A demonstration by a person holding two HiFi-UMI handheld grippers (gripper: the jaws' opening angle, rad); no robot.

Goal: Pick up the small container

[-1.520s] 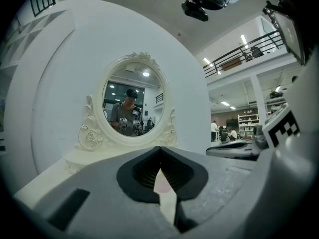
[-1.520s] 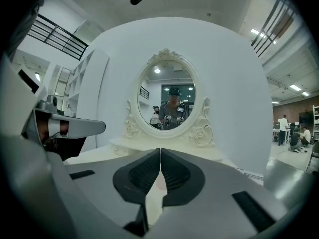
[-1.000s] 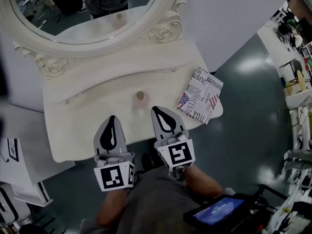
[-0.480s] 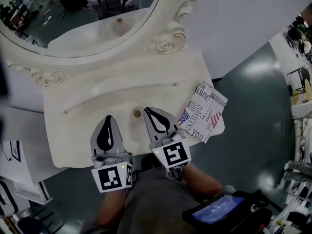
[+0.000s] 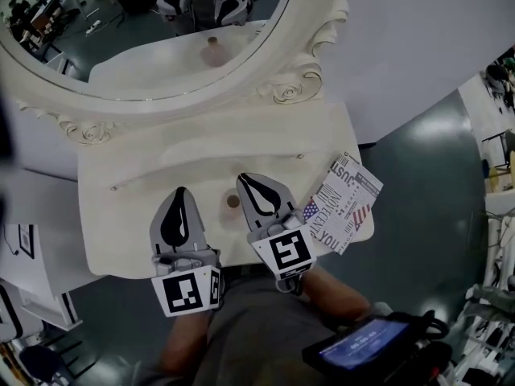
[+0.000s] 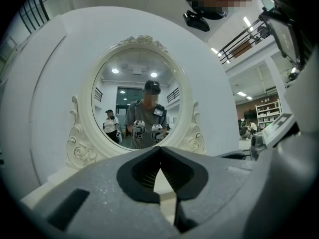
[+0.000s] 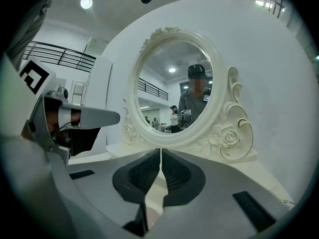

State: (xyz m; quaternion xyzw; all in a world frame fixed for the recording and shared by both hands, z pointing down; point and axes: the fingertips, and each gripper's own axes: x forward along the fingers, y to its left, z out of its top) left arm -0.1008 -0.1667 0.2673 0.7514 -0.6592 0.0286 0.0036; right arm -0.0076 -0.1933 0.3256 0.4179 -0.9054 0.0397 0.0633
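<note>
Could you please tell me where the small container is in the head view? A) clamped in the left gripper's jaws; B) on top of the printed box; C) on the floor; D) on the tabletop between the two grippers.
D: the small container stands on the white tabletop, with the left gripper on one side and the right gripper on the other, both shut with nothing between their jaws.

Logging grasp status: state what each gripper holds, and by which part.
Nothing. The left gripper and right gripper are shut, fingers together and empty; the small container stands on the table.
</note>
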